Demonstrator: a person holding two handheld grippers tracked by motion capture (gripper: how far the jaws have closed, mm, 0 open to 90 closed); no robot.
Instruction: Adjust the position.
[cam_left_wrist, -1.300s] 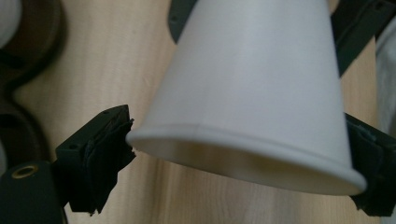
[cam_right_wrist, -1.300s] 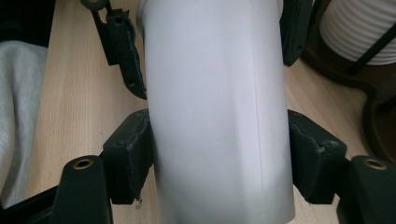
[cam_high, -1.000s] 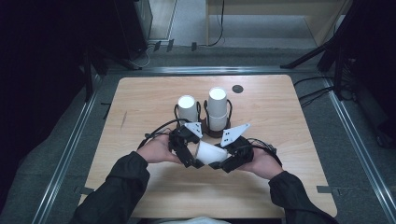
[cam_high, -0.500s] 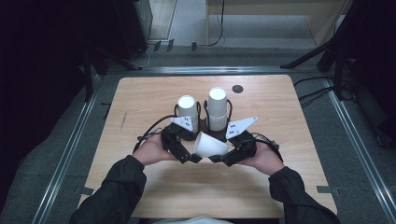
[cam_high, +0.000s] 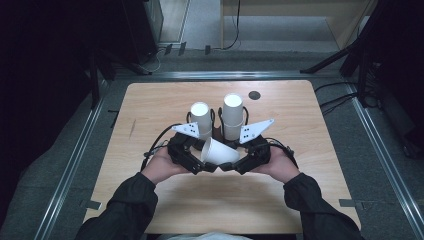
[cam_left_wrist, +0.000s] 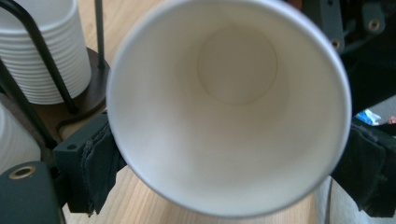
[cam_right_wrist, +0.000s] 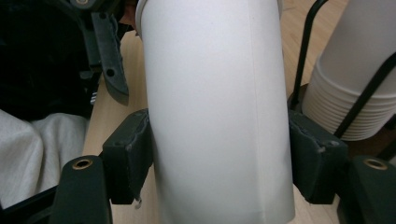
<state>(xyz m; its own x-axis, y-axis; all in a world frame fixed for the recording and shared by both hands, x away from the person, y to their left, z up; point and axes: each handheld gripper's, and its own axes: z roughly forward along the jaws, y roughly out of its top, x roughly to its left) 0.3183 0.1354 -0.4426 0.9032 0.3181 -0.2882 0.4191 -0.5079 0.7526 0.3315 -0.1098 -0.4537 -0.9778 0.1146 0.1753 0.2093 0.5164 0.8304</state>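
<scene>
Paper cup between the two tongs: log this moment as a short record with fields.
held item: white paper cup, lying on its side above the table, open mouth toward the left tongs
right tongs: pads pressed on the cup's side wall
left tongs: pads at the cup's rim on both sides; jaws have just been closing
cup interior: empty, seen in the left gripper view
behind: two cup stacks in a black wire holder
other: small dark disc on the far table
</scene>
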